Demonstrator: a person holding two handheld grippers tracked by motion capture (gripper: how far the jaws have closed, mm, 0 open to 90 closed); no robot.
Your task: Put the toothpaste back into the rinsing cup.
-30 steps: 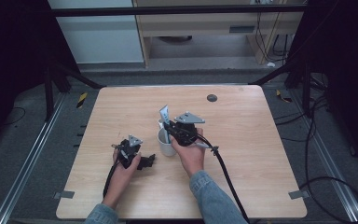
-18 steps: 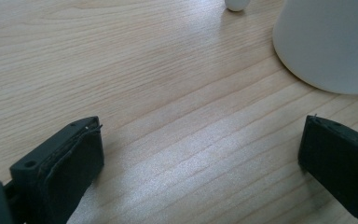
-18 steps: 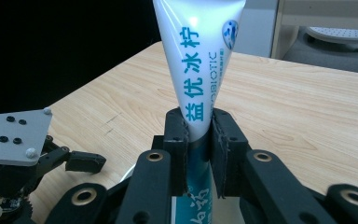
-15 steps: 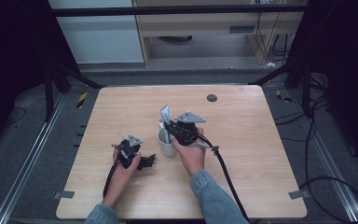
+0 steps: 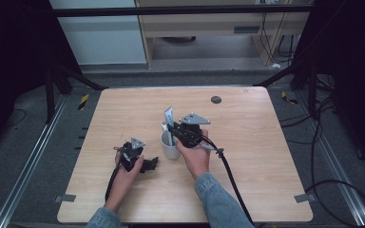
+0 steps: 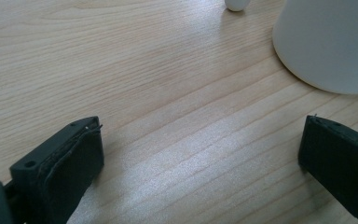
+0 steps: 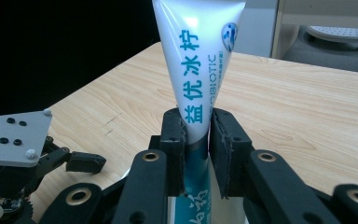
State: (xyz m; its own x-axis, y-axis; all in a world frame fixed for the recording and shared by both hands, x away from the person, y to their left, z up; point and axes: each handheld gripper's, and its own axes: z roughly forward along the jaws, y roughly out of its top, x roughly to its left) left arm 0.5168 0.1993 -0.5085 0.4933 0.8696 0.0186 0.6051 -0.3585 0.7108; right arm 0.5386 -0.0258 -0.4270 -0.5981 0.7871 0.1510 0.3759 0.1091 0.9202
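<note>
Tabletop (image 5: 247, 156) of pale wood is taken up near the middle of the high view by a white cup (image 5: 169, 145), into which a toothpaste tube (image 5: 169, 122) is being stood upright, its lower end judged to be already inside the cup and its flat crimped end raised toward the upper middle of the frame. Right gripper (image 7: 196, 154) is seen clamped narrowly on that tube, so the placing is judged nearly done, with release and withdrawal left. Left gripper (image 5: 148, 164), lower left of the cup, is held with jaws wide and empty on the wood.
</note>
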